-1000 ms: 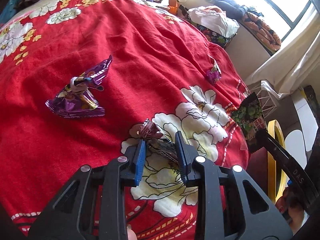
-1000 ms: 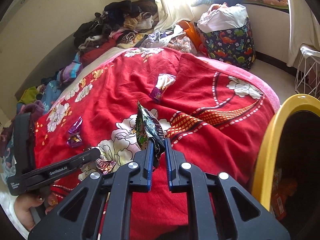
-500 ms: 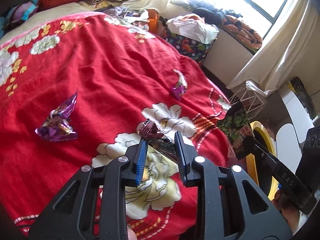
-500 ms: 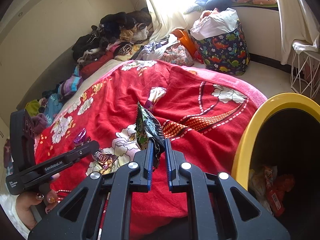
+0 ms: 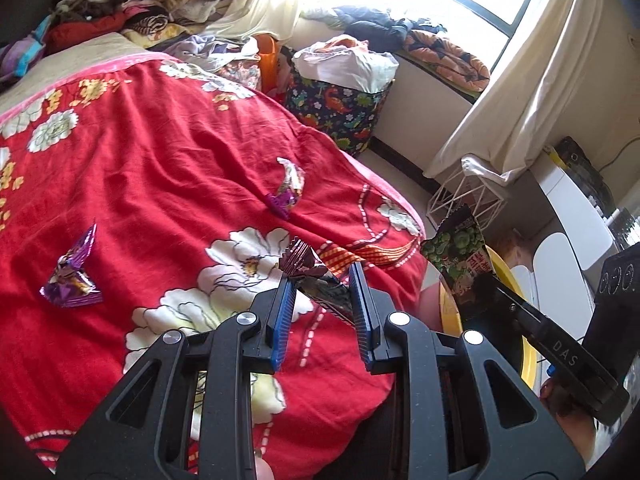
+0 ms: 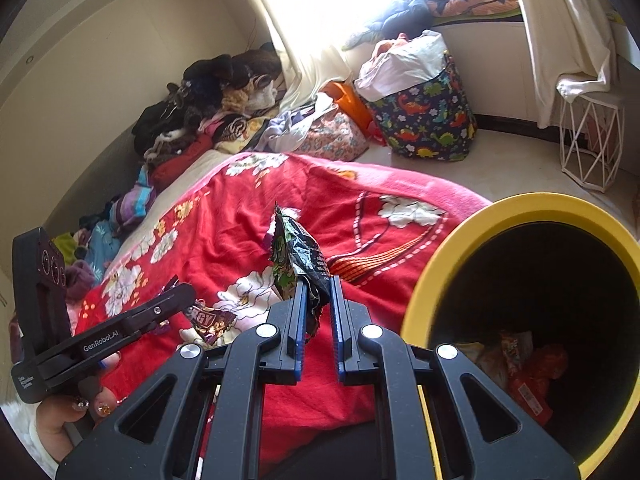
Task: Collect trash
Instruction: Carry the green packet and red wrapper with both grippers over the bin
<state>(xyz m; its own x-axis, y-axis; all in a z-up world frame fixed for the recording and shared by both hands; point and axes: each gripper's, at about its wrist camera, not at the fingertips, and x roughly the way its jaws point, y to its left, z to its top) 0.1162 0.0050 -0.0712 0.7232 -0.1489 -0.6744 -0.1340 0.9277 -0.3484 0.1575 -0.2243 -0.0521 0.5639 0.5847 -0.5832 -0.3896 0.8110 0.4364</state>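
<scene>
The green bag [image 6: 294,258] is pinched between the fingers of the right gripper [image 6: 318,300]. The jaws are almost closed on its bottom edge, and the bag sticks up above them. It hangs over the edge of the bed [image 6: 240,216], just left of the bin [image 6: 448,240]. The bin has a yellow rim and is dark inside, with some wrappers already lying in it.

The left gripper [image 5: 320,292] holds a brown wrapper [image 5: 316,276]. Its jaws are part way open with the wrapper caught across them, above the white flowers on the red cover. From the left camera the green bag [image 5: 460,256] shows off to the right, near the bin rim.

Two more pieces still lie on the bed: a purple wrapper [image 5: 72,276] off to the left, and a small wrapper [image 5: 286,188] farther up the cover.

What could go wrong? The green bag is not over the bin hole, I think. If the gripper opens now, the bag could land on the bed or the floor. The bag is light and crinkly, so it might also stick to a finger and not drop. The brown wrapper looks loosely held and could slip out on the way. The two grippers are close, so they might bump at the bin.
</scene>
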